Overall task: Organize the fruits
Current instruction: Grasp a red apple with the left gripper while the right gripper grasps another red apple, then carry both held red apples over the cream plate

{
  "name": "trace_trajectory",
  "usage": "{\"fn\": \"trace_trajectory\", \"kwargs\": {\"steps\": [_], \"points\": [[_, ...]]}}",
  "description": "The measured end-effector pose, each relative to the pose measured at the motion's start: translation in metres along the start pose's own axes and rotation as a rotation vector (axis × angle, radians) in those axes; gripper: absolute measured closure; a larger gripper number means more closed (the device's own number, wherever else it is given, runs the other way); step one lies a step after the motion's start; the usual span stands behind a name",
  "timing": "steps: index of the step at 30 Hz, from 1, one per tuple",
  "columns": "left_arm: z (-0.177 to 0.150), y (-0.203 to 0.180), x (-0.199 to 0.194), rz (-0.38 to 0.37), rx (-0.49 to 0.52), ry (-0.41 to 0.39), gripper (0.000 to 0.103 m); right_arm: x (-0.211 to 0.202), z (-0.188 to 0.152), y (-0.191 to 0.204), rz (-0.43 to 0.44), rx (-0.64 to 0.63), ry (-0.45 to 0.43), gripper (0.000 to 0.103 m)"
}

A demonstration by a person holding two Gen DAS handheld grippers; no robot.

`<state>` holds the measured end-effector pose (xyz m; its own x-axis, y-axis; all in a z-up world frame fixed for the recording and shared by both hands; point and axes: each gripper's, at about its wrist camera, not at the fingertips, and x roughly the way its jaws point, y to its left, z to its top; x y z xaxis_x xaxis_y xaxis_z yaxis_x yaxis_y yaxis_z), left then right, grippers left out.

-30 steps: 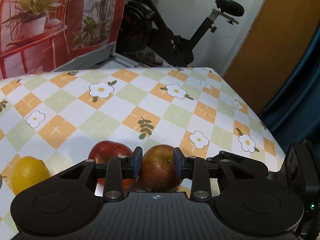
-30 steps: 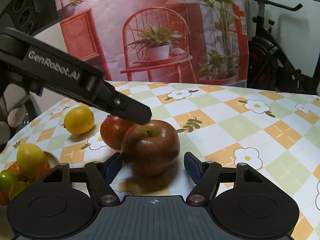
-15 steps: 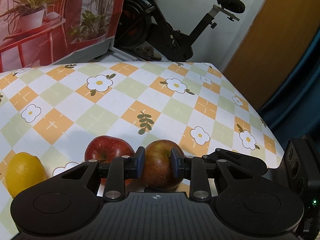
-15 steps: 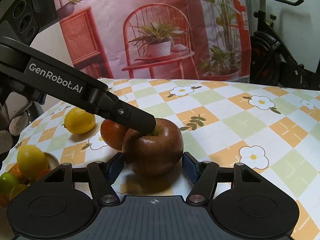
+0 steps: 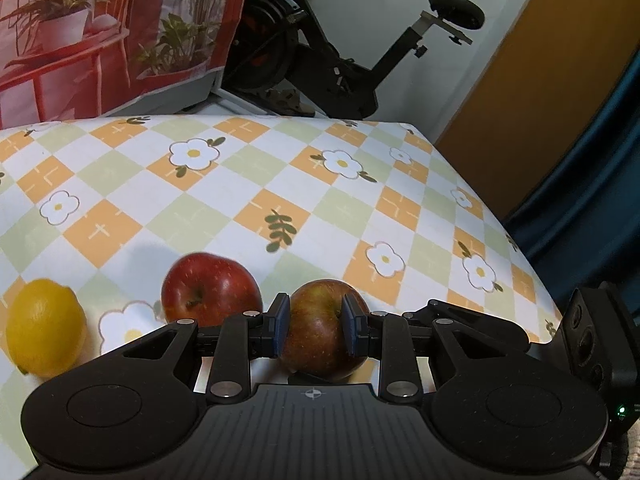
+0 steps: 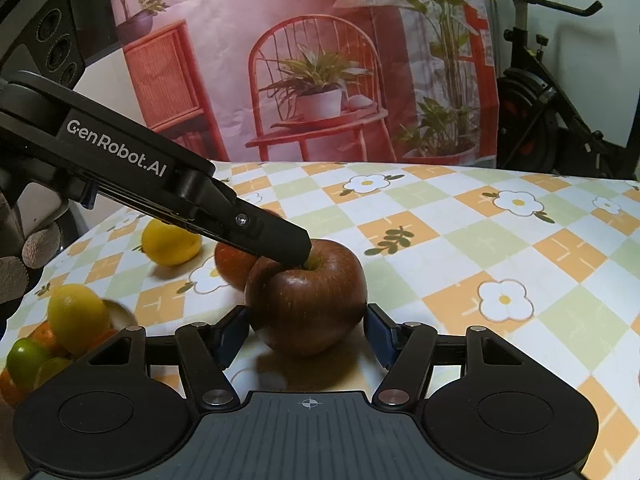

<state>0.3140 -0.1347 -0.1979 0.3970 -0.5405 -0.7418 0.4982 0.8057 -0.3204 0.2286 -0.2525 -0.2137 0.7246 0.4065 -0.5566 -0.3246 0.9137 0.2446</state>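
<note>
Left gripper (image 5: 313, 330) pinching the dark apple (image 5: 322, 330) near its stem, pads pressed against both sides of the upper part; seen from the right wrist, reaching in from the left onto the apple's top. Right gripper (image 6: 306, 330) half spread around the same dark apple (image 6: 306, 300), blue pads (image 6: 378, 336) close to its flanks, contact hard to tell. Dark apple resting on the checked tablecloth (image 5: 280, 184), touching or just beside a red apple (image 5: 210, 288) on its left. Farther left, a lemon (image 5: 44, 326) lying on the cloth. At the near left edge of the right wrist view, a bowl (image 6: 120, 314) with a second lemon (image 6: 78, 316), a lime (image 6: 24, 358) and oranges. Beyond the table, an exercise bike (image 5: 320, 48).
</note>
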Motion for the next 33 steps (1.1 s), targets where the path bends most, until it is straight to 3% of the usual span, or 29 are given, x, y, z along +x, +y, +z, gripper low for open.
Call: {"fn": "trace_trajectory", "kwargs": {"steps": [8, 20, 28, 33], "points": [[-0.017, -0.011, -0.018, -0.035, 0.018, 0.015, 0.073, -0.027, -0.014, 0.012, 0.012, 0.016, -0.011, 0.044], [-0.045, -0.011, -0.085, -0.059, 0.013, -0.060, 0.073, -0.067, -0.006, 0.058, 0.075, -0.002, -0.050, 0.044], [-0.092, 0.008, -0.134, -0.043, -0.076, -0.078, 0.073, -0.076, -0.010, 0.119, 0.155, -0.096, 0.032, 0.044], [-0.113, 0.008, -0.153, -0.046, -0.079, -0.090, 0.073, -0.085, -0.016, 0.149, 0.168, -0.123, 0.082, 0.044]]}}
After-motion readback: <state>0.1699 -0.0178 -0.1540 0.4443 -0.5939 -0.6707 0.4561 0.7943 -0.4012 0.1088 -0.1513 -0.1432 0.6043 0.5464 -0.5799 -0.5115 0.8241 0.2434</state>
